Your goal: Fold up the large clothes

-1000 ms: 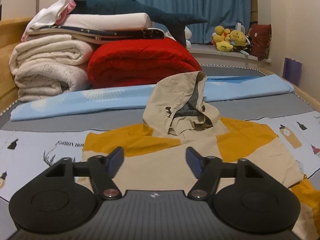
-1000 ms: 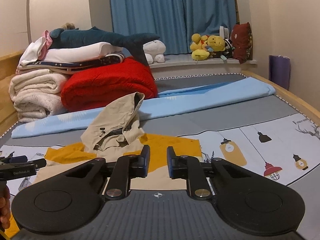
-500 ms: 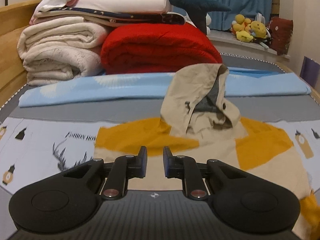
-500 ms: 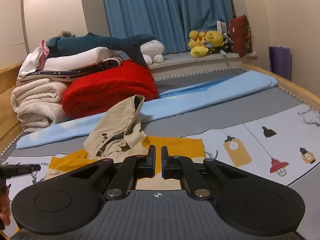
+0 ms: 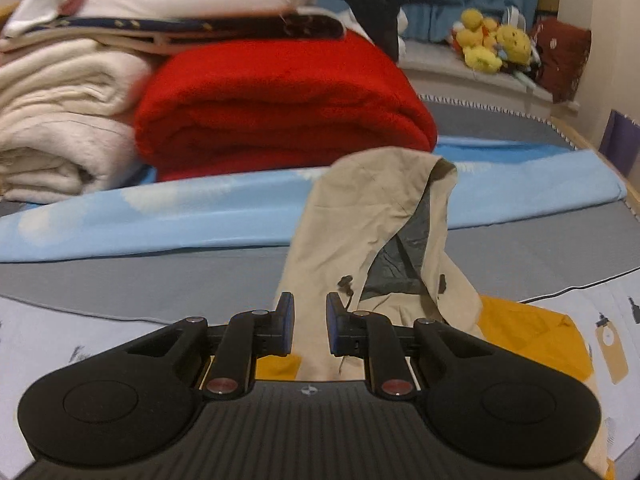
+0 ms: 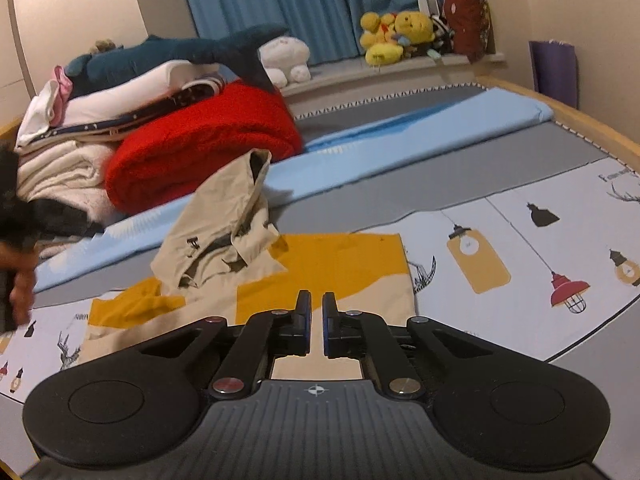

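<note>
A beige and mustard-yellow hooded jacket (image 5: 384, 240) lies on the bed, its body flat and its beige hood standing up at the far end. It also shows in the right wrist view (image 6: 320, 268). My left gripper (image 5: 310, 328) hovers just before the hood's base, jaws narrowly apart and holding nothing. My right gripper (image 6: 315, 326) is over the jacket's near beige part, jaws almost closed and empty. The left gripper and the hand holding it show blurred at the left edge of the right wrist view (image 6: 16, 240).
A folded red blanket (image 5: 280, 108), stacked white bedding (image 5: 60, 120) and a plush shark (image 6: 180, 52) sit at the bed's head. A rolled light-blue sheet (image 5: 160, 216) crosses the bed behind the hood. The bed's wooden edge (image 6: 580, 120) runs on the right.
My left gripper's jaws closed from wide open to a narrow gap, and it moved forward to the hood. My right gripper's jaws narrowed a little and it tilted.
</note>
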Available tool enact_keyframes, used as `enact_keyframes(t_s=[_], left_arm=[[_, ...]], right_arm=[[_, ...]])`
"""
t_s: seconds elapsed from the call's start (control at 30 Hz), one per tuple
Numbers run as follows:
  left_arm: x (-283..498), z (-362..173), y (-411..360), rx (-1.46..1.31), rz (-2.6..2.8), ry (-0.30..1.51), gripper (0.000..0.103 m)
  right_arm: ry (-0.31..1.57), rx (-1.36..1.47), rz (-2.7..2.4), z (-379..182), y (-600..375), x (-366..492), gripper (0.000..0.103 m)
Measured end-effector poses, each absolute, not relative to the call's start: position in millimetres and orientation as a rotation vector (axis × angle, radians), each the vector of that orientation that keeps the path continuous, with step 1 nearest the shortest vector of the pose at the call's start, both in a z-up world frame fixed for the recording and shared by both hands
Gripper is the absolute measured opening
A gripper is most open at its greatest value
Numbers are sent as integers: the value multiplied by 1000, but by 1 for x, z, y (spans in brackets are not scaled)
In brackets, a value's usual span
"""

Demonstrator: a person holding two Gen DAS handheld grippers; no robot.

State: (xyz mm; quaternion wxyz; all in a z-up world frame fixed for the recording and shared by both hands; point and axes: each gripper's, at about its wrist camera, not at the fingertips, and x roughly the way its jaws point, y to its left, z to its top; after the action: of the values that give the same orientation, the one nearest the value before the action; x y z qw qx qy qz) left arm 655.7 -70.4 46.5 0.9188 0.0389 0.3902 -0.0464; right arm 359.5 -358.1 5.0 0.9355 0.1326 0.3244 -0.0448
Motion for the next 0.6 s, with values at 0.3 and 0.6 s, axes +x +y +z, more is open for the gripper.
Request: enact_keyframes(t_s=[0.3,0.6], left_arm=[[772,-10,-91,83,-62,882,33],[859,-59,-108,85,67,858,77]], right_arm=[[730,299,-113,-14,-362,379,5],[790,284,-123,-32,-361,390,5]])
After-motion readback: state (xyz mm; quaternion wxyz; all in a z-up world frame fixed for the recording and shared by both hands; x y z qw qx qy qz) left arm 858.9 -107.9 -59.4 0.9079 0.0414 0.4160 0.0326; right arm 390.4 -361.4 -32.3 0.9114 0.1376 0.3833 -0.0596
